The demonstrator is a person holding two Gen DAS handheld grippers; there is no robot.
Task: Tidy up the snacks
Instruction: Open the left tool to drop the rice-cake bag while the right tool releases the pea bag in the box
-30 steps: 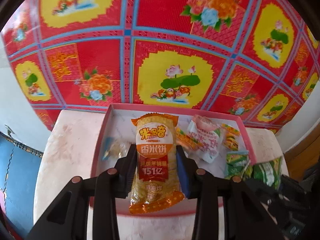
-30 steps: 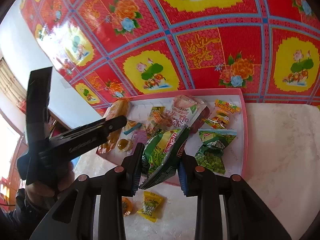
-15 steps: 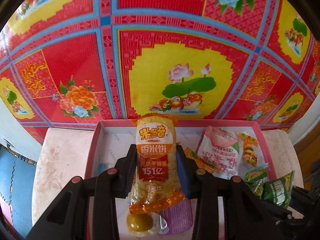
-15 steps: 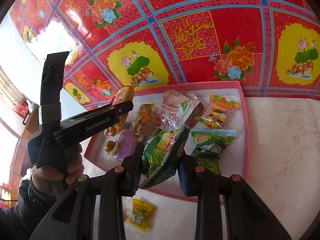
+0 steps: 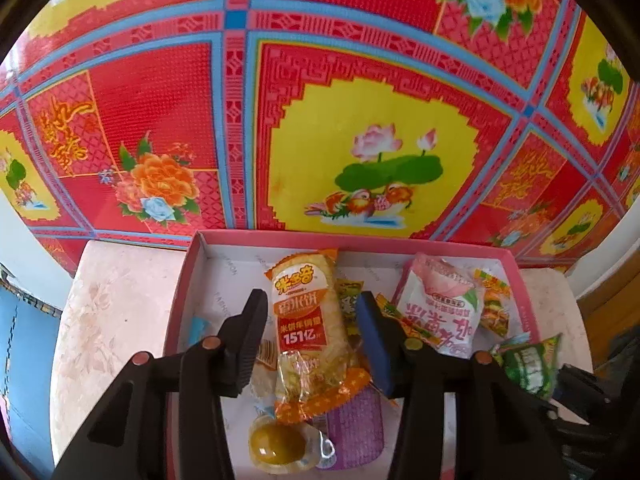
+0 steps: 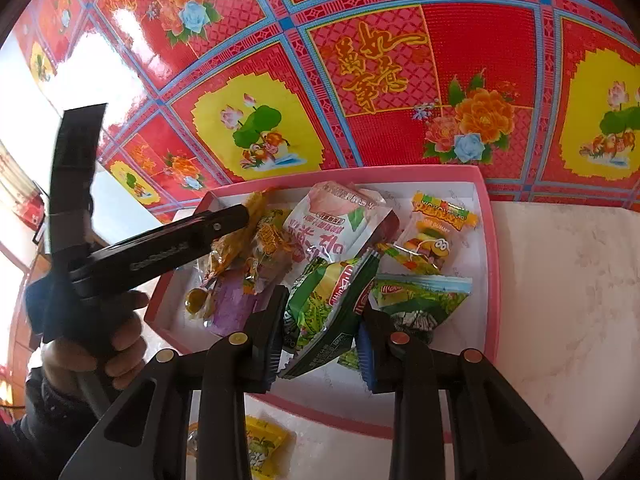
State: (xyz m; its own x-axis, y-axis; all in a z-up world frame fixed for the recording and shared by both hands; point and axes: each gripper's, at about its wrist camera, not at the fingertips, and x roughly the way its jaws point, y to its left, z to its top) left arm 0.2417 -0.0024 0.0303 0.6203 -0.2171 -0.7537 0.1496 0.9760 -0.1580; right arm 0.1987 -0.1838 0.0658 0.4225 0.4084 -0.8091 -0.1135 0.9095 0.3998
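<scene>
While the left gripper (image 5: 310, 334) hangs over the pink box (image 5: 280, 237), its jaws have just been opening, and the orange rice cracker packet (image 5: 305, 320) lies between them with a gap showing on each side, so the pads do not press it. That packet lies in the box toward the left wall, its lower end over a purple packet (image 5: 354, 428) and a clear wrapper with a yellow-green sweet (image 5: 276, 442). A pink and white pouch (image 5: 438, 308) lies to its right, nearer the box's far wall.

From the right wrist view, the right gripper (image 6: 320, 334) is clamped on a green snack bag (image 6: 328, 304), held edge-on above the box's near wall. Just beside it, a second green bag (image 6: 420, 300) lies in the box, with a yellow gummy packet (image 6: 434, 236) behind it toward the far right corner. A small yellow packet (image 6: 264, 450) lies on the pale marbled tabletop (image 6: 568, 300) outside the near wall. A hand (image 6: 100, 344) grips the left tool's handle at the left.
</scene>
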